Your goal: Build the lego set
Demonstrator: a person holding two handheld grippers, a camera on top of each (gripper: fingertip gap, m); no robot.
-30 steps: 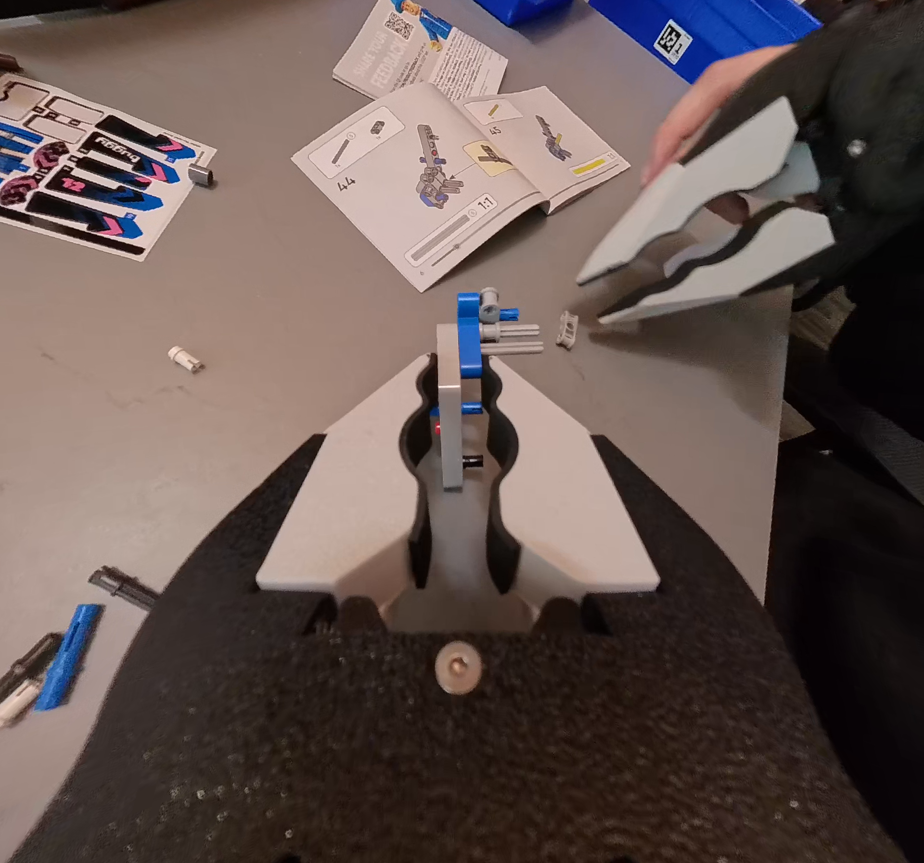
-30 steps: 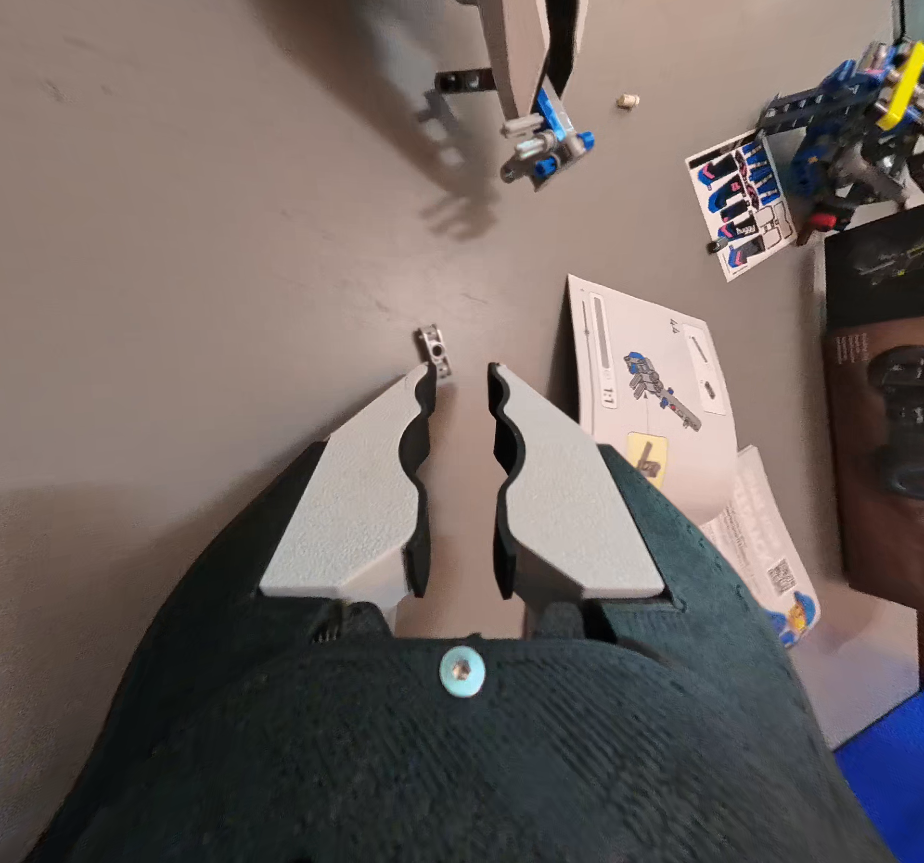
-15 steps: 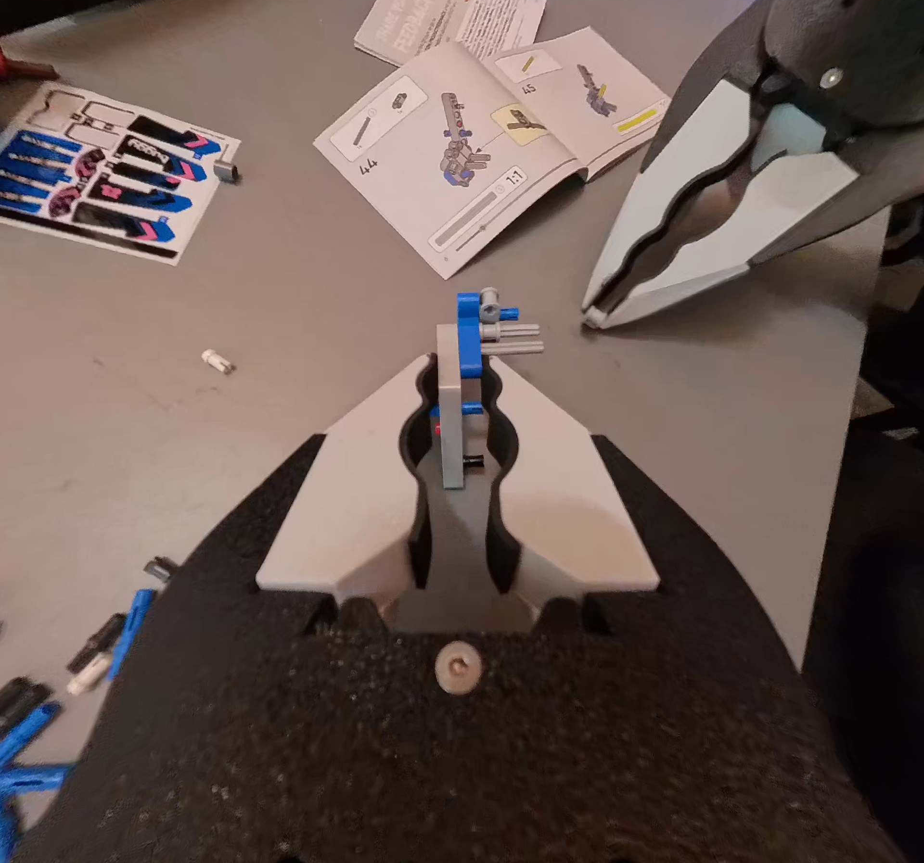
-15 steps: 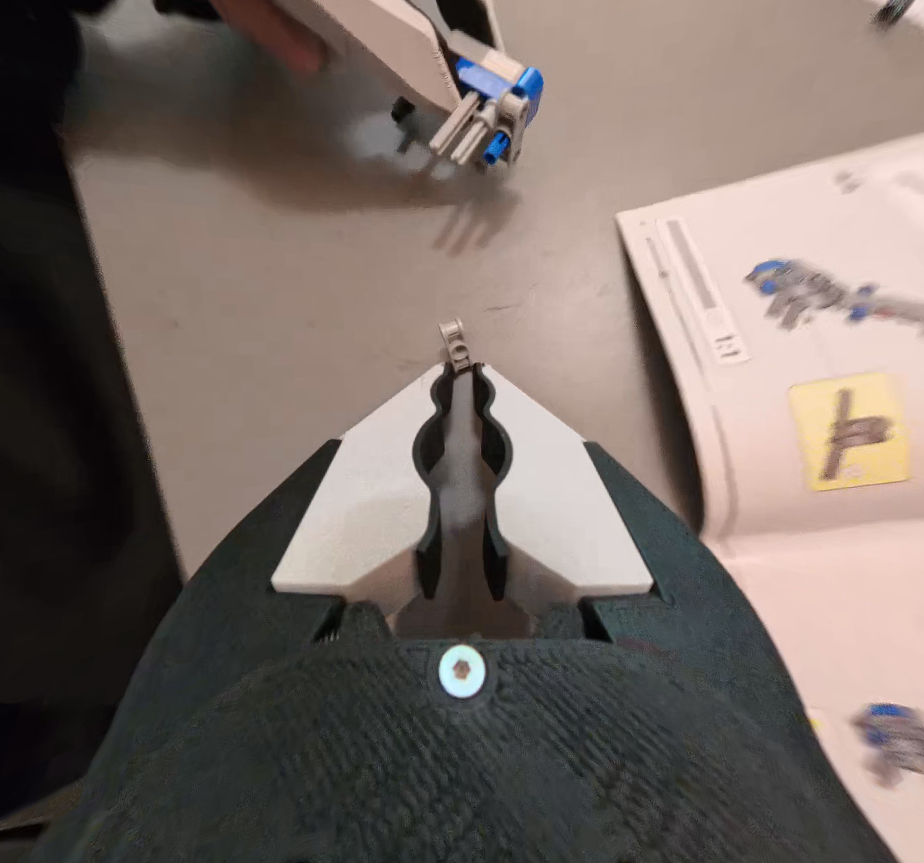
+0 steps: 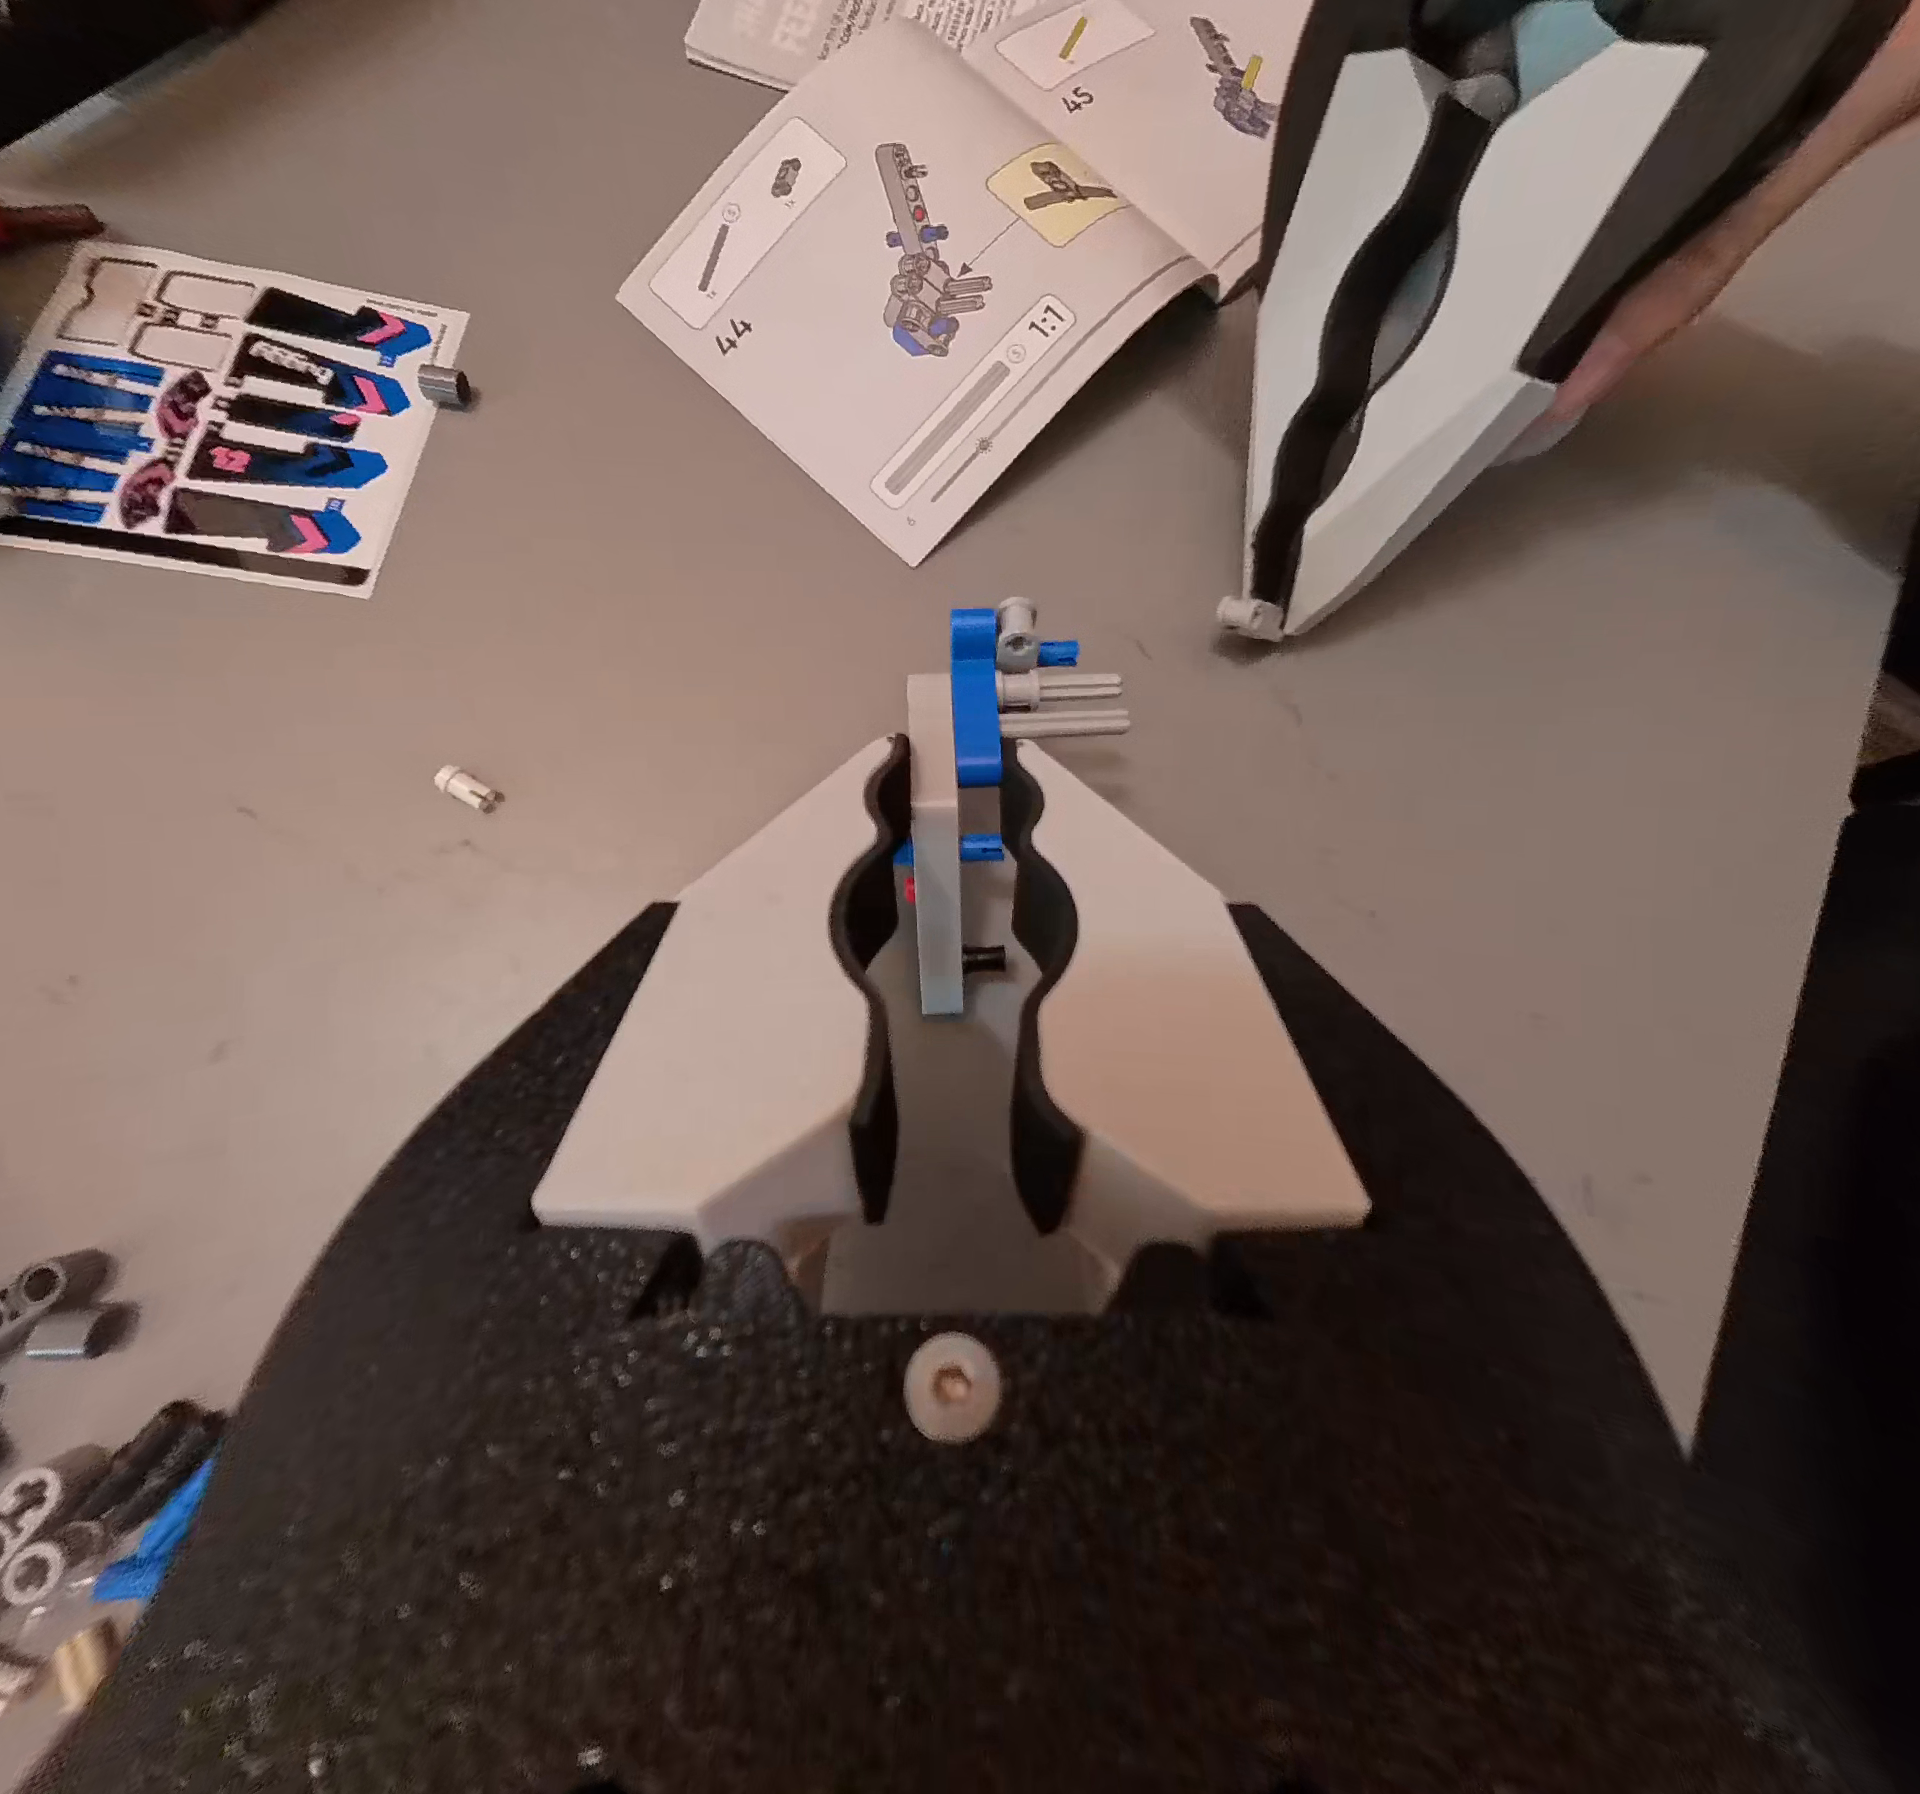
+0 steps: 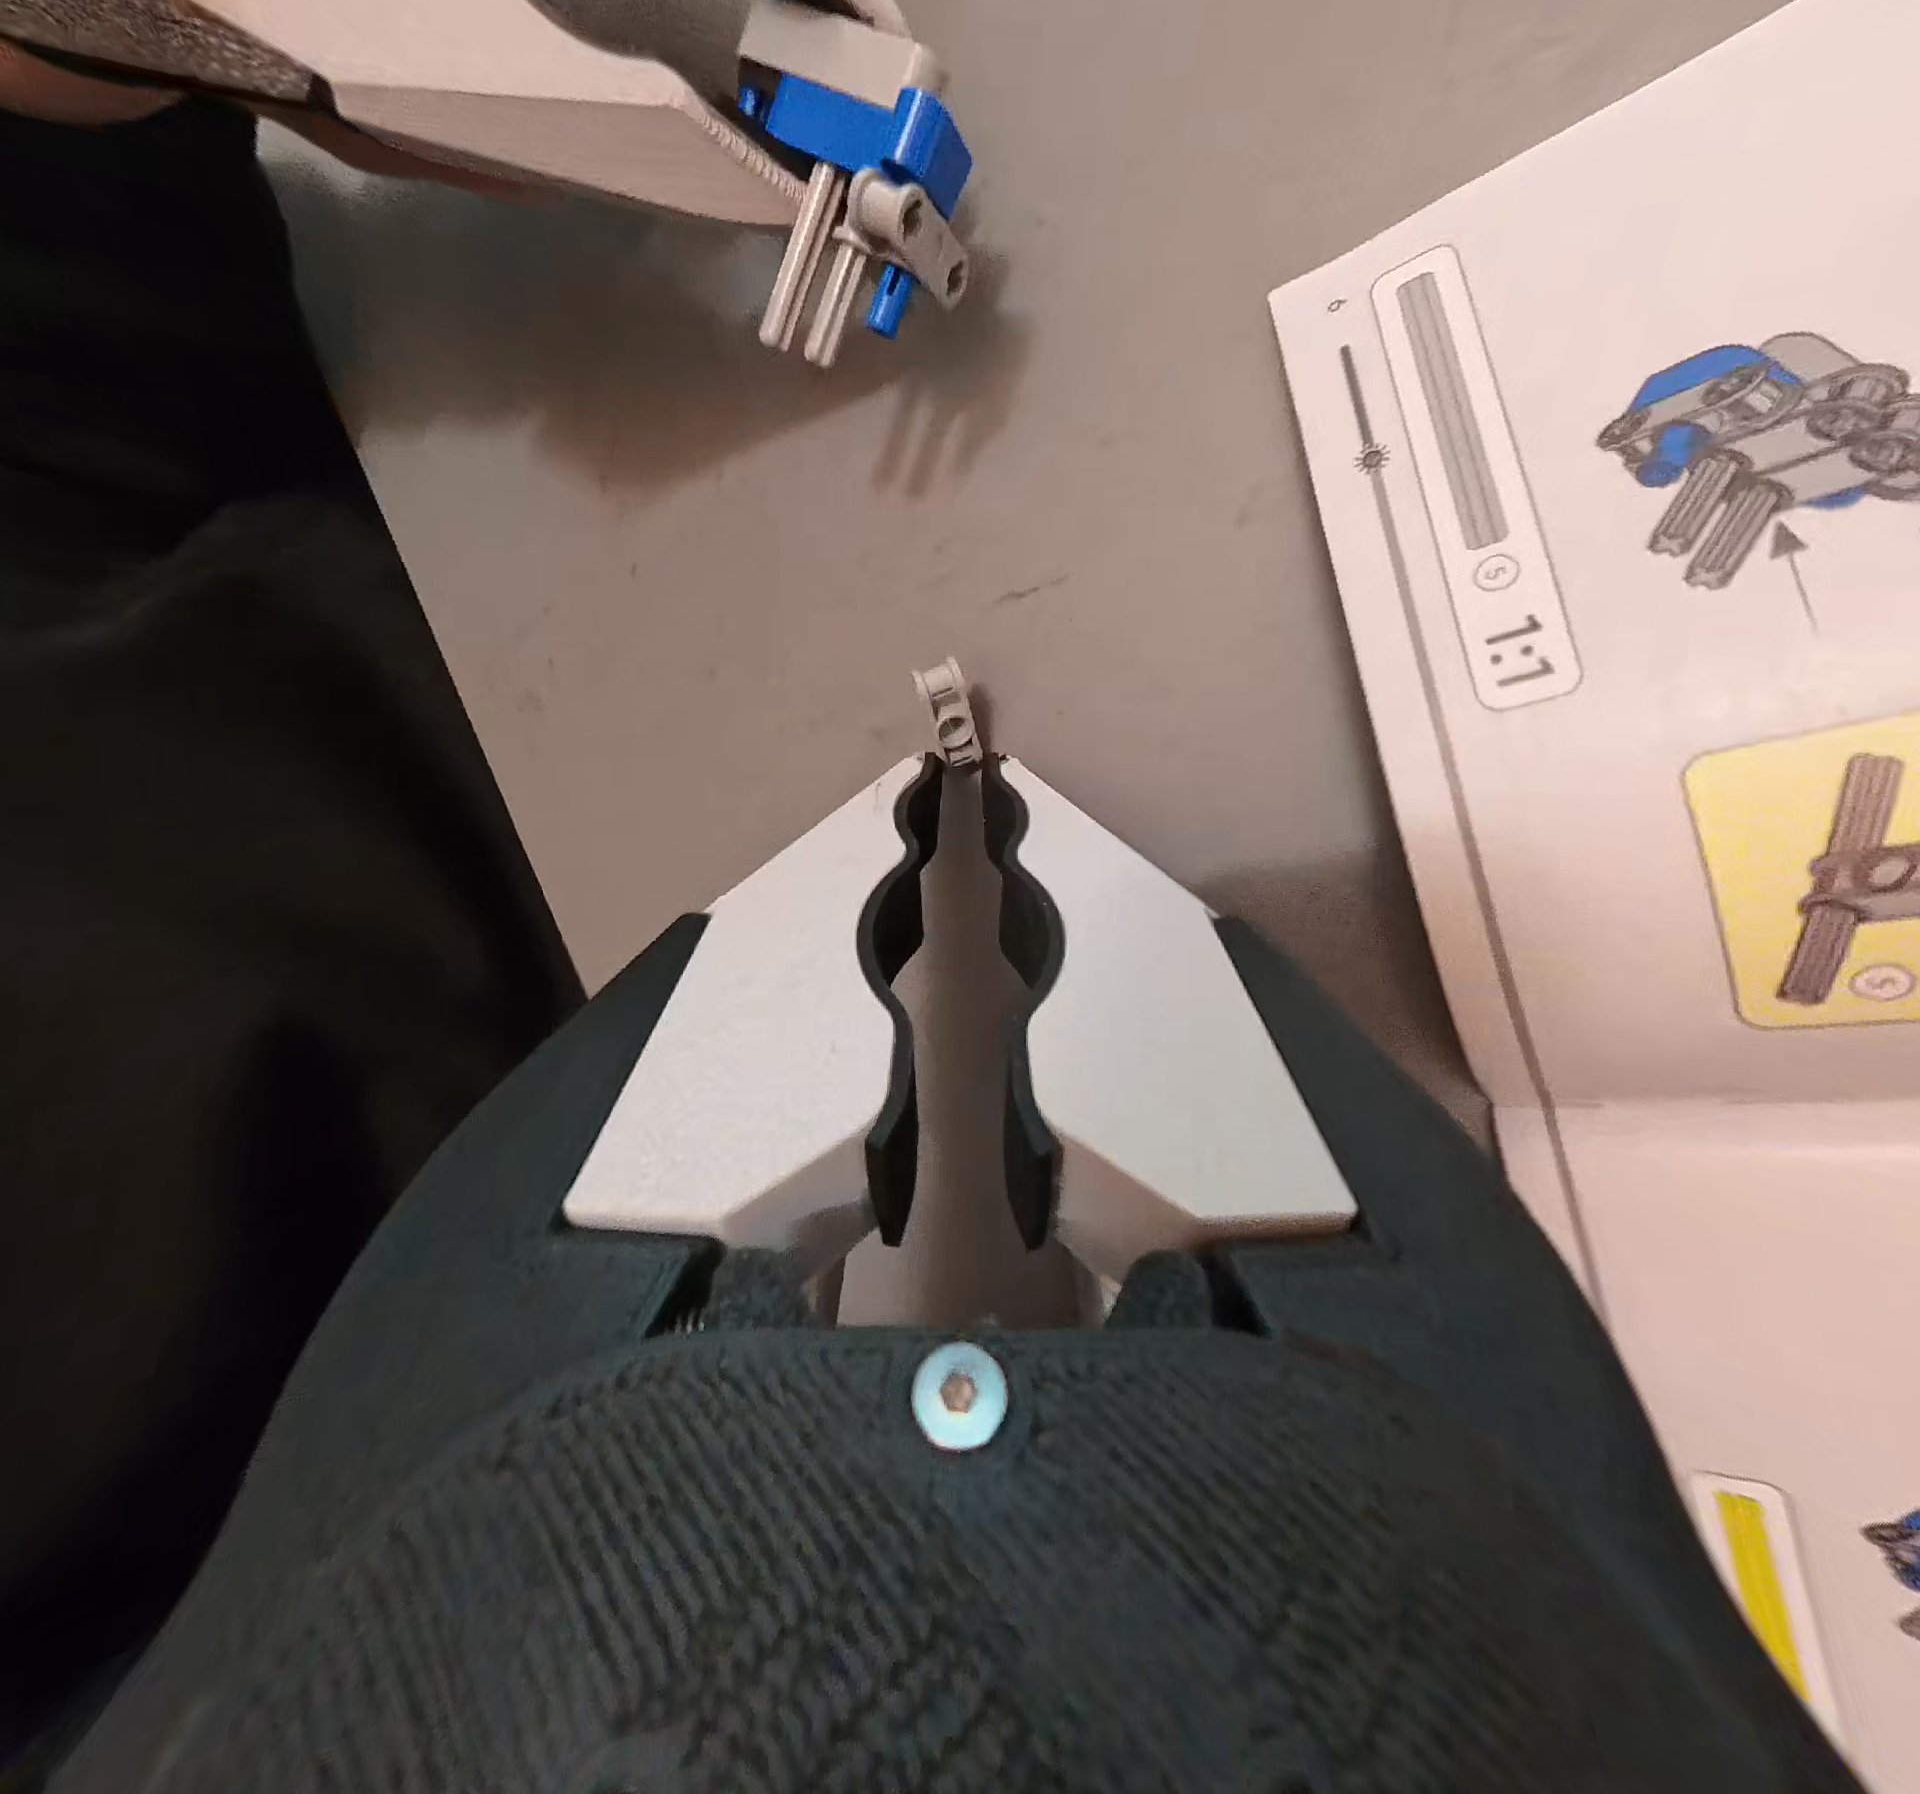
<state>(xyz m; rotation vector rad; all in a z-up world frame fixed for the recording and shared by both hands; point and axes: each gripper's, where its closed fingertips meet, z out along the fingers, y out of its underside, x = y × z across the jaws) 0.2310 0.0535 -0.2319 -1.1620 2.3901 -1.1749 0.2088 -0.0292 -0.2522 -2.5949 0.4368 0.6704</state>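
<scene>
My left gripper [image 5: 956, 757] is shut on a grey and blue lego assembly [image 5: 961, 809], a grey beam with a blue piece and two grey axles [image 5: 1070, 705] sticking out to the right. It also shows in the right wrist view [image 6: 862, 217] at the upper left. My right gripper [image 6: 961, 762] is shut on a small grey connector [image 6: 948, 716] pinched at its tips just above the grey table. In the left wrist view the right gripper [image 5: 1262, 617] stands to the right of the assembly, with the connector [image 5: 1242, 614] at its tip.
An open instruction booklet [image 5: 935, 290] lies behind the assembly and also shows in the right wrist view [image 6: 1662, 653]. A sticker sheet [image 5: 208, 414], a grey bush [image 5: 447, 385] and a white pin [image 5: 465, 788] lie at the left. Loose parts [image 5: 73, 1432] sit at the lower left. Across from one pair of fingers to the other is roughly 9 cm.
My right gripper closed on the small grey connector on the table and now holds it nearer the assembly. My left gripper kept its hold and moved slightly.
</scene>
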